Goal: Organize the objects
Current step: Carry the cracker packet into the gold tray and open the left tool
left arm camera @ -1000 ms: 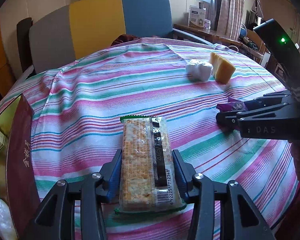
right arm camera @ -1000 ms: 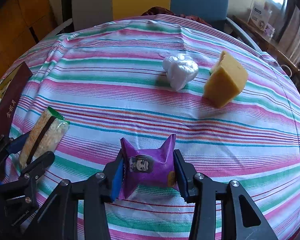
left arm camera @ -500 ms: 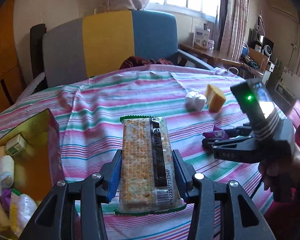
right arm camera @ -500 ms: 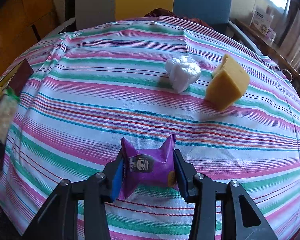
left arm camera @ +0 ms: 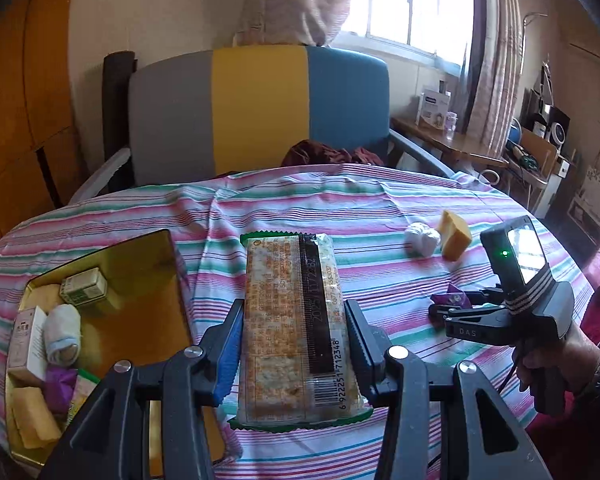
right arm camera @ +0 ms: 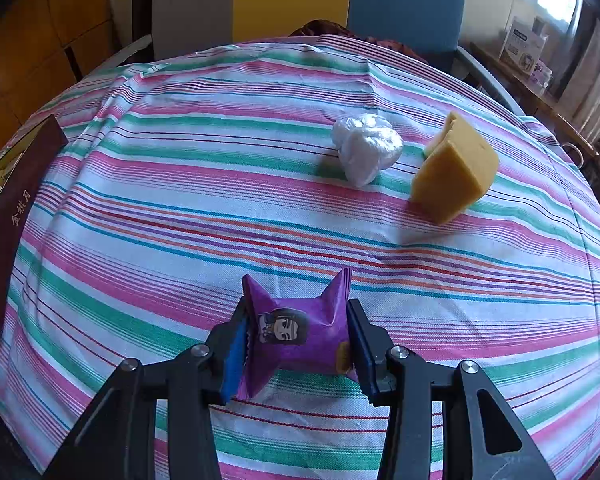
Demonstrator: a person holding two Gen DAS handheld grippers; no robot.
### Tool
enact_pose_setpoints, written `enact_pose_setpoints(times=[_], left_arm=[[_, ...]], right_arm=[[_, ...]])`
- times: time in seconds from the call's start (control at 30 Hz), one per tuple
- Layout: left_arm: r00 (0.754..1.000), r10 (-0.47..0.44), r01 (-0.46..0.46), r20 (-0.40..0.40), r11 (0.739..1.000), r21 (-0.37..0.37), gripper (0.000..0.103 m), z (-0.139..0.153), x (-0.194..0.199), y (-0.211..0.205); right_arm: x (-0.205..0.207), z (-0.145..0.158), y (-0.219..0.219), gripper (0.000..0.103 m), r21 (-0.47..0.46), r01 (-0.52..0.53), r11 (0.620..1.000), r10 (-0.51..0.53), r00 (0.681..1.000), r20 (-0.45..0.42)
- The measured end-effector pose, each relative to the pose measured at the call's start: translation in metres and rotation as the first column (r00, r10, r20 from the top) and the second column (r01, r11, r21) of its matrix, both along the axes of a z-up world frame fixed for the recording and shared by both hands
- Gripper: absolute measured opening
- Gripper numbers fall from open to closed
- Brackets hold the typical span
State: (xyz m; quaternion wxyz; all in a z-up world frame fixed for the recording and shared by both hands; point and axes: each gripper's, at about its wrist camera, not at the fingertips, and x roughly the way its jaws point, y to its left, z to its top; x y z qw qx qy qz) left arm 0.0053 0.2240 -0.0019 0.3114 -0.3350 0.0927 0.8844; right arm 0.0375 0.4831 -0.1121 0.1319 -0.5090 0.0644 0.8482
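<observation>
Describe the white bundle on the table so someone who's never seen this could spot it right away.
On the striped tablecloth, look toward the far side near the chair. A yellow sponge lies there, and the white bundle lies just left of it, crinkled and shiny like balled plastic.

A round table (right arm camera: pixel 180 216) is covered by a cloth striped in pink, green, white and purple, creased toward its far edge. Toward the far right of it lie a crumpled white plastic bag (right arm camera: pixel 367 151) and a yellow sponge block (right arm camera: pixel 454 168), just beside each other. At the left edge sits an open gold tin (left arm camera: pixel 140 264) with dark red outer walls, holding small boxes, a rolled white cloth, a purple packet and yellow blocks. Near the front, a purple snack packet (right arm camera: pixel 300 330) rests low against the cloth.
</observation>
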Motion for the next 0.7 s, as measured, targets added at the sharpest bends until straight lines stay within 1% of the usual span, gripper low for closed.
enact_pose_setpoints(times=[0.4,0.63,0.7], left_arm=[[0.995,0.094,-0.094,0.032,0.996,0.005,0.048,-0.007,-0.017,-0.036],[0.985,0.152,-0.154,0.077,0.988,0.014,0.048,-0.012,-0.034,-0.062],[0.979,0.174,-0.176,0.106,0.984,0.015,0.048,-0.016,-0.044,-0.071]], right_arm=[[0.0,0.0,-0.002,0.046,0.013,-0.001,1.0,0.001,1.0,-0.005],[0.0,0.0,-0.001,0.046,0.015,-0.003,1.0,0.003,1.0,-0.004],[0.0,0.0,-0.001,0.046,0.016,-0.004,1.0,0.004,1.0,-0.003]])
